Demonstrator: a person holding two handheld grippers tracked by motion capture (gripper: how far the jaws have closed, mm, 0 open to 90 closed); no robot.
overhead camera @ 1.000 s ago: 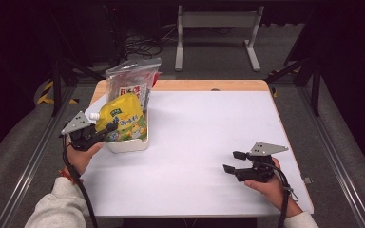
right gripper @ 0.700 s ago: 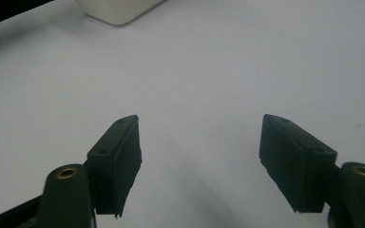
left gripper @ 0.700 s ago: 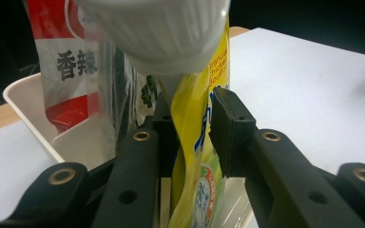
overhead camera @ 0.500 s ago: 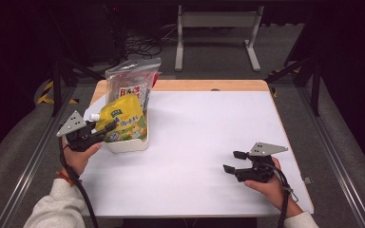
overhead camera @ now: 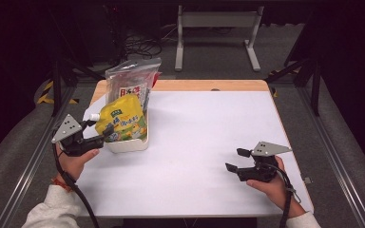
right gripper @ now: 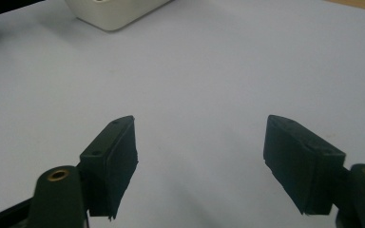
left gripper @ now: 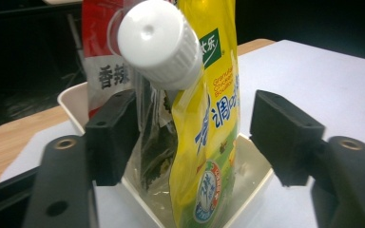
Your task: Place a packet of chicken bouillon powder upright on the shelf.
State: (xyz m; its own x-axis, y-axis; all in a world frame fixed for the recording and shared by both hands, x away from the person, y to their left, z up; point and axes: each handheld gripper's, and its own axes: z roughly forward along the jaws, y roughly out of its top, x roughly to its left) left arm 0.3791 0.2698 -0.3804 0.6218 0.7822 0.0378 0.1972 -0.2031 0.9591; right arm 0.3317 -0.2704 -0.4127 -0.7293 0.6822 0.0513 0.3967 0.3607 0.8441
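Yellow spout pouch stands upright in white tub w/ clear snack bag just behind it. Left hand-held gripper sits right at the pouch: its white cap pokes out above and between the jaws, which have just been opening, now apart, pads off the film. Vs earlier frame, pouch no longer pinched and left hand has backed off slightly. Right hand-held gripper rests far across the table, jaws apart, nothing between.
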